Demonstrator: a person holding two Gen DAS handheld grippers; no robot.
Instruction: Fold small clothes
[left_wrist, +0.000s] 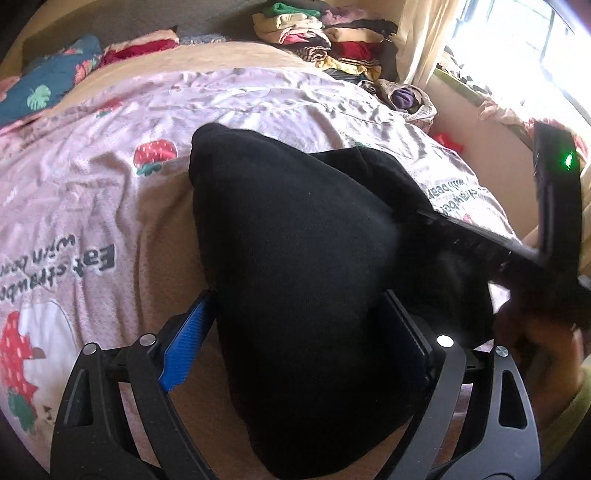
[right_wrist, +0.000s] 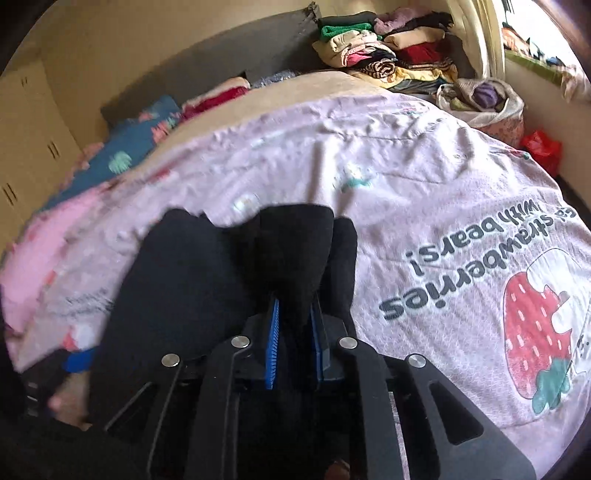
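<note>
A black garment (left_wrist: 295, 236) is seen bunched on a pink strawberry-print blanket (left_wrist: 110, 177) spread over the bed. In the left wrist view the left gripper (left_wrist: 301, 339) is spread wide, and a thick fold of the black cloth is draped between its blue pads (left_wrist: 184, 354); the left pad is seen just beside the cloth edge, the right pad is half hidden behind it. Whether the pads press the cloth cannot be told. Ahead of the fingers the garment rises to a rounded corner.

To the right of the left gripper, the right gripper (left_wrist: 491, 243) is seen from the side, its black finger laid into the garment's right edge, a green light lit on its body.

In the right wrist view the right gripper (right_wrist: 293, 347) is drawn narrow, and a strip of the black garment (right_wrist: 207, 280) is pinched between its blue pads (right_wrist: 272, 350). The cloth runs forward from the fingertips and spreads to the left of them. The view is motion-blurred on the left side.

To the right of the right gripper, printed text and a strawberry picture are seen on the blanket (right_wrist: 443, 192). Far ahead of both grippers, a stack of folded clothes (right_wrist: 388, 51) is piled at the head of the bed, and a blue floral pillow (right_wrist: 136, 147) lies ahead to the left.
</note>
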